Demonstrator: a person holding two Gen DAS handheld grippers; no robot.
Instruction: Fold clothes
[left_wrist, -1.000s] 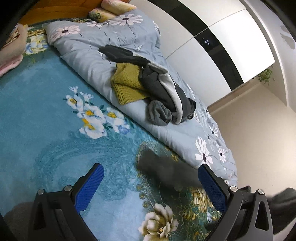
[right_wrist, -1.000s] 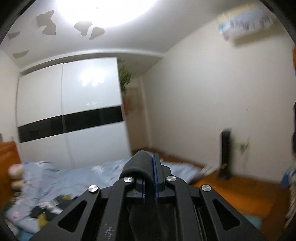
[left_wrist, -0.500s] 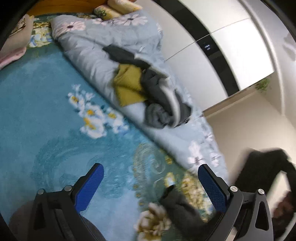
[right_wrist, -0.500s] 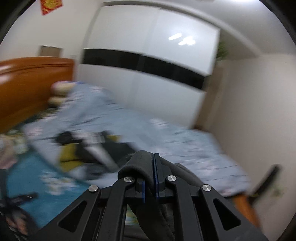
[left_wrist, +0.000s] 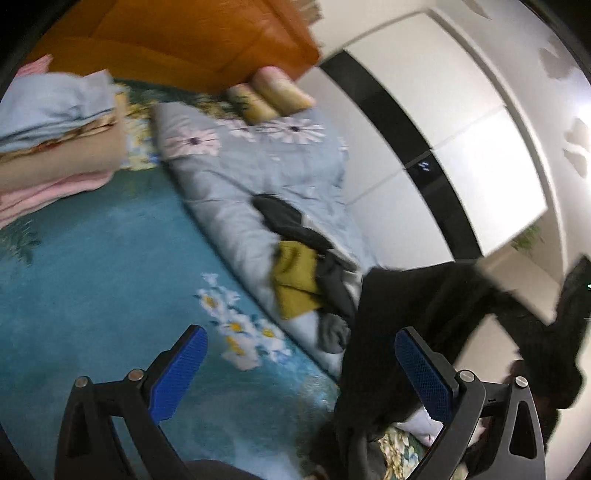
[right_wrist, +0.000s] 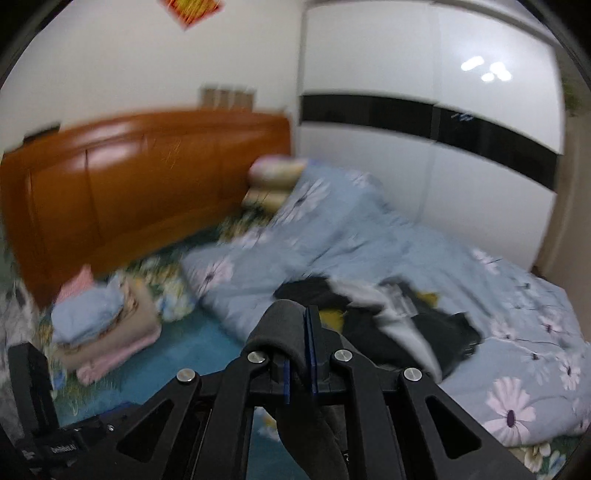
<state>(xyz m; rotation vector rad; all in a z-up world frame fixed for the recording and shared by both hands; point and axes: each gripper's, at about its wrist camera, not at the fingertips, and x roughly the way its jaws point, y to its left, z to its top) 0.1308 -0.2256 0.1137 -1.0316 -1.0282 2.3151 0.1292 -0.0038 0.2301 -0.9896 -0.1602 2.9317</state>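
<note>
A dark grey garment (left_wrist: 402, 332) hangs in the air at the right of the left wrist view, over the teal flowered bedspread (left_wrist: 92, 277). My right gripper (right_wrist: 298, 332) is shut on a fold of this dark grey garment (right_wrist: 280, 328), which drapes over its jaws and trails down below. My left gripper (left_wrist: 299, 373) is open with nothing between its blue pads (left_wrist: 177, 373), and the garment sways just behind its right finger. A heap of unfolded clothes (left_wrist: 303, 269), black, grey and mustard yellow, lies on the grey flowered duvet (left_wrist: 236, 192); this heap of unfolded clothes (right_wrist: 399, 325) also lies beyond the right gripper.
A stack of folded clothes (left_wrist: 55, 140), blue, tan and pink, sits at the far left of the bed, the same stack of folded clothes (right_wrist: 103, 325) showing left of the right gripper. Behind stand an orange wooden headboard (right_wrist: 140, 199), two pillows (left_wrist: 269, 96) and a white wardrobe (right_wrist: 461, 140).
The right gripper has swung down from facing the ceiling and wall to facing the bed, still shut on the garment. The left view has shifted toward the headboard, and the garment now hangs at its right.
</note>
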